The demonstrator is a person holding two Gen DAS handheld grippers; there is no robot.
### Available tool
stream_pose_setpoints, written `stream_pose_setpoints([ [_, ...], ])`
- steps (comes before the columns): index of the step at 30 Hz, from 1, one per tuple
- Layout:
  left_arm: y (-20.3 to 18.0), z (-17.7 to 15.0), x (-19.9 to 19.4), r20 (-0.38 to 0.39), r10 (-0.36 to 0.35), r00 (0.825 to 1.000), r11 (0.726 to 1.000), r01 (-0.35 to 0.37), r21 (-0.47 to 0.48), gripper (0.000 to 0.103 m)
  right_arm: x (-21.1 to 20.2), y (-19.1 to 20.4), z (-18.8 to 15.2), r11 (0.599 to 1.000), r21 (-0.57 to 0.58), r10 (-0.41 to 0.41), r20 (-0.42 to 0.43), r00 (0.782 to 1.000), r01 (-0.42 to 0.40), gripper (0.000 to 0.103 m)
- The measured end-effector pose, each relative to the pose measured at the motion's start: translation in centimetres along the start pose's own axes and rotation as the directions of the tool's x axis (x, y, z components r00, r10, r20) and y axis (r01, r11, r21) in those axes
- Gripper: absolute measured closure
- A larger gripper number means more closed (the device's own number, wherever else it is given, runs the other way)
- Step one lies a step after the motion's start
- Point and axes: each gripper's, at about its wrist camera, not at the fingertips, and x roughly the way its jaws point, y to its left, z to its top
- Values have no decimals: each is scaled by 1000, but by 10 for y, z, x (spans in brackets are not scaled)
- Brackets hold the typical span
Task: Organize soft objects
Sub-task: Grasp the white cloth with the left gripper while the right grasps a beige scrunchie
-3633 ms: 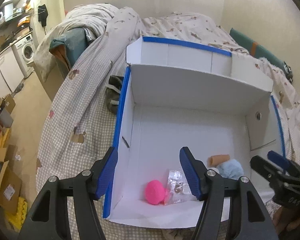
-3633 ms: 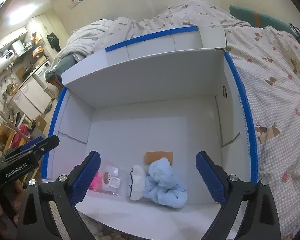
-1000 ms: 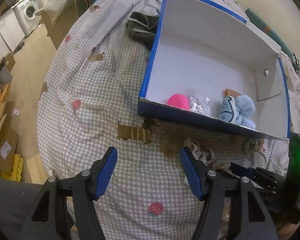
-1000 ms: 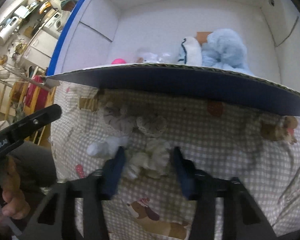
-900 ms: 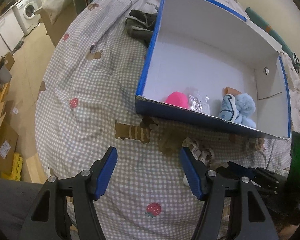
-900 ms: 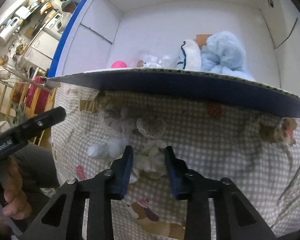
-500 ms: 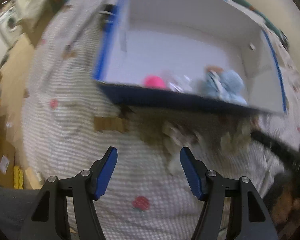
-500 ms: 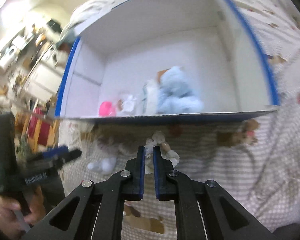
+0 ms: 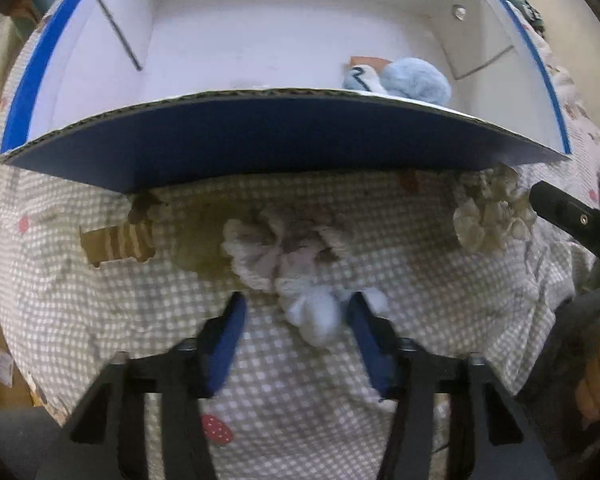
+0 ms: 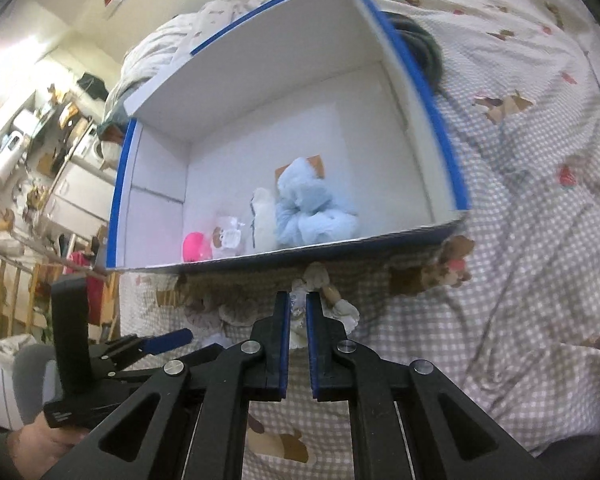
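The right tool (image 10: pixel 297 312) is pinching its blue pads nearly together on a cream frilly fabric scrunchie (image 9: pixel 490 216), holding it just in front of the near wall of the white cardboard box with blue edges (image 10: pixel 440 116). In the left wrist view that scrunchie is hanging off the black tip of the right tool, at the right end of the box's dark blue front wall.

The left tool (image 9: pixel 296 322) is sitting with its pads spread apart, straddling a pale blue fluffy fabric lump (image 9: pixel 316 316) that's lying on the grey-and-white checked bedspread (image 9: pixel 100 300). Just beyond that lump, a lace-edged beige scrunchie (image 9: pixel 268 244) is lying bunched up, between the tool and the box.

Inside the box, along the near wall: a fluffy light blue plush toy (image 10: pixel 314 204), a white soft piece with dark stitching (image 10: pixel 262 216) touching its left side, a small clear plastic packet (image 10: pixel 228 238), then a bright pink round soft ball (image 10: pixel 196 246) furthest left. A tan cardboard patch (image 10: pixel 316 166) is peeking out behind the plush.

That tall front wall is kind of in the way, standing between both tools and the box floor. The bedspread is printed with dogs and strawberries. Off to the left there's a cluttered kitchen area (image 10: pixel 40 148). There's some lettering on the left tool's body but it's too blurry for me to read.
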Motion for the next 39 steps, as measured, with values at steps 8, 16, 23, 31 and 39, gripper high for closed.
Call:
stream_pose_setpoints([
  [8, 6, -3, 4, -37, -73, 997, 997, 74, 3, 87, -12, -15, -5, 999, 40, -38, 21, 999, 37, 94],
  [16, 31, -22, -23, -37, -99, 994, 994, 96, -59, 102, -5, -9, -5, 999, 24, -36, 1, 999, 36, 94],
  [23, 69, -22, -52, 39, -58, 998, 986, 64, -152, 102, -2, -7, -4, 999, 24, -29, -10, 1000, 30, 94],
  [31, 76, -8, -34, 24, -140, 990, 953, 142, -269, 44, 1, -4, -4, 999, 16, -38, -16, 999, 38, 94],
  [39, 37, 4, 17, -91, -49, 995, 983, 32, -182, 49, 1, -8, -5, 999, 19, -51, -14, 999, 51, 94],
])
